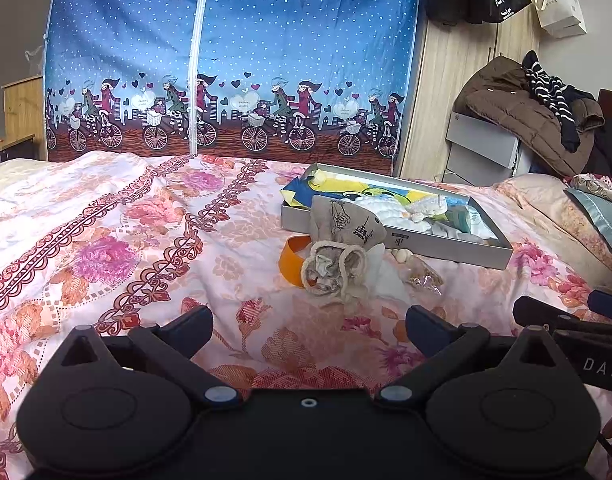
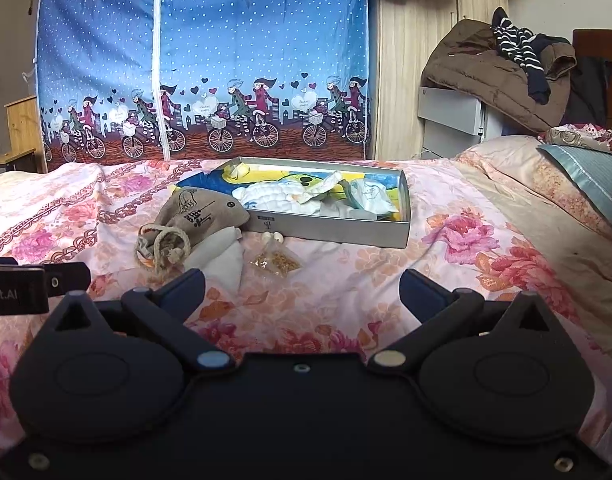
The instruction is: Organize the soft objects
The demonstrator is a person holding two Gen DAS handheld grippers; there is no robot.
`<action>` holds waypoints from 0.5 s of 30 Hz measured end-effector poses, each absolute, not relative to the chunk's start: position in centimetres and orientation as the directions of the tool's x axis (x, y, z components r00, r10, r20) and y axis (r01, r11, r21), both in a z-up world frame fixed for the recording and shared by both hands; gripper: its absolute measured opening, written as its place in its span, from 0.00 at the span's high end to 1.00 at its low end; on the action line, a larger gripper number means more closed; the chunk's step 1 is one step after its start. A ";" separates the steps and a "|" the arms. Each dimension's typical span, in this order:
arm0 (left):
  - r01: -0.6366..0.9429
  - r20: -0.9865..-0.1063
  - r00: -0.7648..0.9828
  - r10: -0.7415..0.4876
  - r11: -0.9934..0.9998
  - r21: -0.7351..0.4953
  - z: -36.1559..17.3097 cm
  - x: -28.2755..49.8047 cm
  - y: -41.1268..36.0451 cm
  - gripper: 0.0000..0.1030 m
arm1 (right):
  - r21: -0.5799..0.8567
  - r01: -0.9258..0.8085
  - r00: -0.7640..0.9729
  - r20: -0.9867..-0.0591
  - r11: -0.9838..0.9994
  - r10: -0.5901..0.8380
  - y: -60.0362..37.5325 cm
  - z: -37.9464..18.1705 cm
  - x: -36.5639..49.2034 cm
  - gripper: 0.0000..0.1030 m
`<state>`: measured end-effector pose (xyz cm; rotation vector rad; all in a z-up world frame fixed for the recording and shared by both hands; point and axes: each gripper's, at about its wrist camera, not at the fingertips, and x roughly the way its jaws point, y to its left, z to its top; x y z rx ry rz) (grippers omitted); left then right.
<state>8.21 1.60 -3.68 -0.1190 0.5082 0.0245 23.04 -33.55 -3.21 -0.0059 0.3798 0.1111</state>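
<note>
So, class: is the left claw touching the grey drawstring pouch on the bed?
Apart. The left wrist view shows the open left claw short of the drawstring pouch, with a strip of floral bedspread visible between its fingertips and the pouch.

The bed is covered in soft, matt cotton-like cloth printed with pink flowers, lightly creased. On it lies a drawstring pouch of coarse, matt, burlap-like grey-brown fabric with a rough twisted cord. Just beside it sits a small clear plastic packet, crinkled and slightly glossy. A shallow box looks like smooth, matt grey cardboard; inside it are soft white quilted cloth pieces and smooth printed fabric. Both the left gripper and the right gripper are matt black plastic. Behind, a wardrobe cover is thin blue fabric with a faint sheen.
</note>
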 end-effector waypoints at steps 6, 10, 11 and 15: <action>-0.055 -0.492 0.871 -0.006 0.993 -0.108 -3.8 8.4 1.6 0.01 | 0.007 -0.116 0.919 -0.379 0.993 0.110 -33.4 -3.3 23.3 0.00; -0.058 -0.499 0.867 -0.008 0.992 -0.116 -3.9 8.8 1.6 0.01 | 0.002 -0.121 0.915 -0.387 0.993 0.113 -33.1 -3.4 23.6 0.00; -0.058 -0.500 0.866 -0.008 0.991 -0.118 -3.9 8.9 1.6 0.01 | 0.001 -0.124 0.914 -0.390 0.992 0.115 -33.1 -3.4 23.7 0.00; -0.062 -0.504 0.863 -0.011 0.990 -0.127 -4.0 9.2 1.8 0.01 | -0.010 -0.135 0.912 -0.392 0.991 0.120 -32.9 -3.4 23.9 0.00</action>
